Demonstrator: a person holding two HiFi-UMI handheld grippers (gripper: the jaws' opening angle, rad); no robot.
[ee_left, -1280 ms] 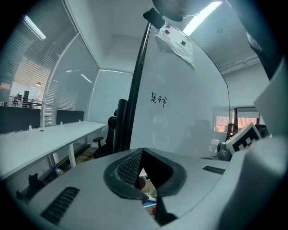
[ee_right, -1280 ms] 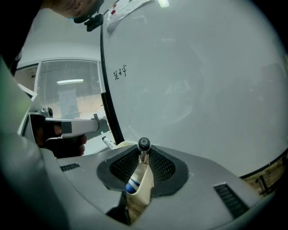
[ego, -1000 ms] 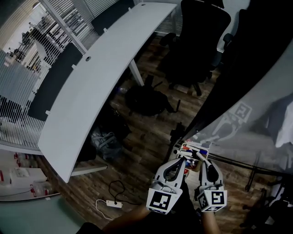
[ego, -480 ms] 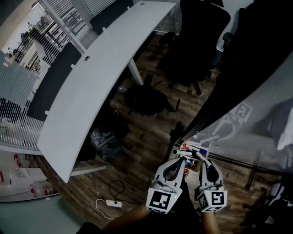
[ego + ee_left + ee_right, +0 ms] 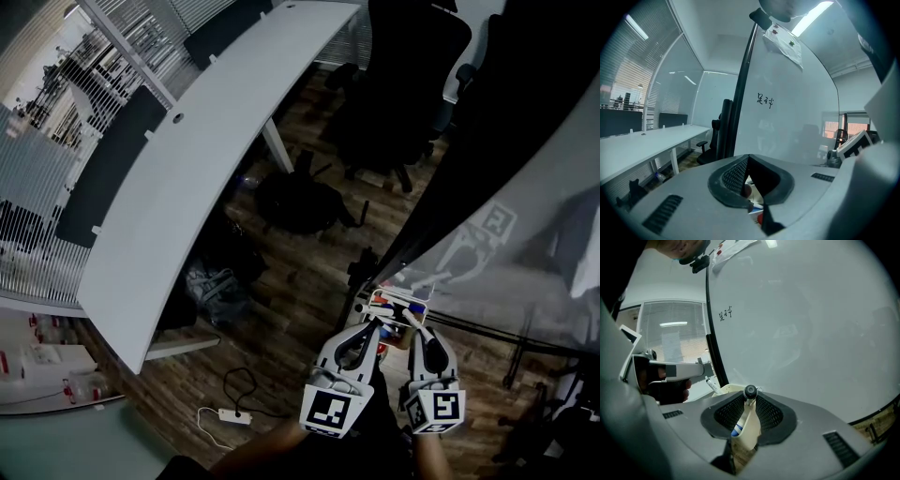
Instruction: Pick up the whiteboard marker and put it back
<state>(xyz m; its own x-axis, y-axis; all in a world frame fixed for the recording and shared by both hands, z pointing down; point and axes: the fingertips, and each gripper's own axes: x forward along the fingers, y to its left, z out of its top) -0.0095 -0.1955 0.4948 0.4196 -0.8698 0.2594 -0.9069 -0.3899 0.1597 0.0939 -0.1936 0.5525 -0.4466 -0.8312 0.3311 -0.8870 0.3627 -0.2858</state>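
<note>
A long white tabletop [image 5: 187, 159] runs down the left of the head view. A white power strip [image 5: 228, 418] lies on the wooden floor [image 5: 300, 281] below its near end. Further right, a black bag [image 5: 300, 206] sits on the floor, with a dark office chair [image 5: 412, 84] behind it.

The left tool [image 5: 372, 328] points at a small tray [image 5: 379, 298] fixed to the lower edge of a whiteboard [image 5: 506, 272]. In the left gripper view its two jaws meet at the tips and grip nothing. Through the gap behind the tips, bits of red and blue from the tray's contents show.

Just right of it, the right tool [image 5: 750, 398] is closed on the whiteboard marker [image 5: 745, 420], which stands between the mesh pads. The marker's black end sticks out past the jaw tips toward the whiteboard, and its pale body with a blue band runs back between the pads. The marker is held in the air close in front of the board and just right of the tray, not resting in it. Another marker [image 5: 710, 383] lies in the tray. A small scribble [image 5: 725, 313] is written high on the board's left side, and the rest of the surface is blank grey-white.
</note>
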